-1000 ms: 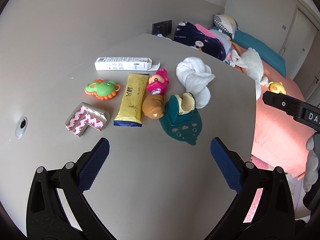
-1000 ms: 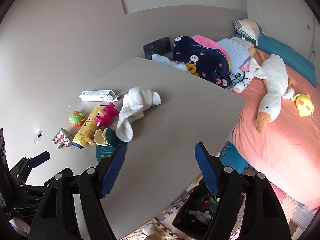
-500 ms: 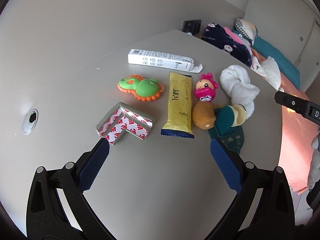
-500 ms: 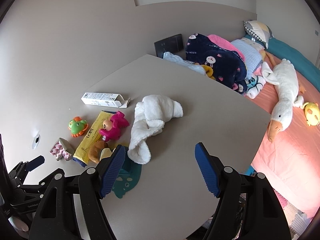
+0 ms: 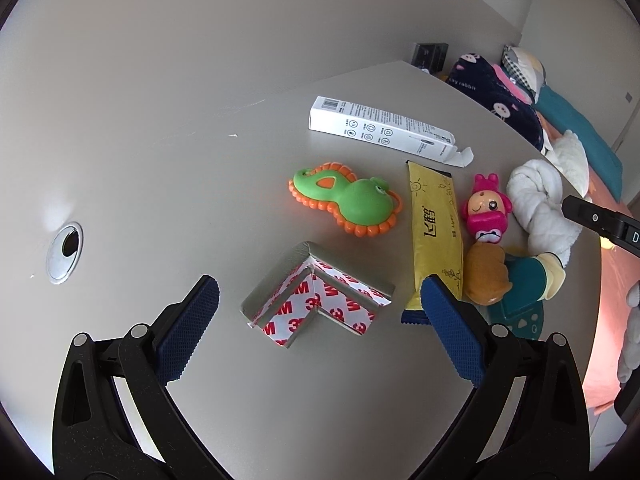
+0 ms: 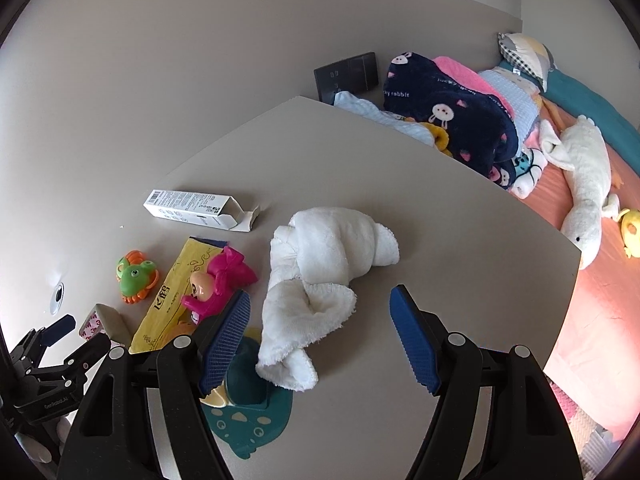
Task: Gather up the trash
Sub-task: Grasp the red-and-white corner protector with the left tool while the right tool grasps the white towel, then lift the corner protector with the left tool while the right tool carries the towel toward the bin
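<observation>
On the grey table (image 5: 160,160) lie an L-shaped grey foam corner guard with 3M backing (image 5: 318,300), a yellow wrapper (image 5: 436,232) and an open white carton (image 5: 380,126). My left gripper (image 5: 318,308) is open, its jaws either side of the corner guard. My right gripper (image 6: 320,336) is open above a white towel (image 6: 320,268). The carton (image 6: 196,208), the wrapper (image 6: 168,300) and the left gripper (image 6: 80,334) also show in the right wrist view.
Toys lie among the trash: a green and orange one (image 5: 348,200), a pink doll (image 5: 486,212), a brown and teal one (image 5: 504,276). A cable hole (image 5: 66,252) sits at the left. A bed with blankets and a plush goose (image 6: 584,176) lies past the table's right edge.
Both grippers have moved forward and lower over the table. The left one has closed in on the corner guard; the right one has come over the towel. Both stayed open.
</observation>
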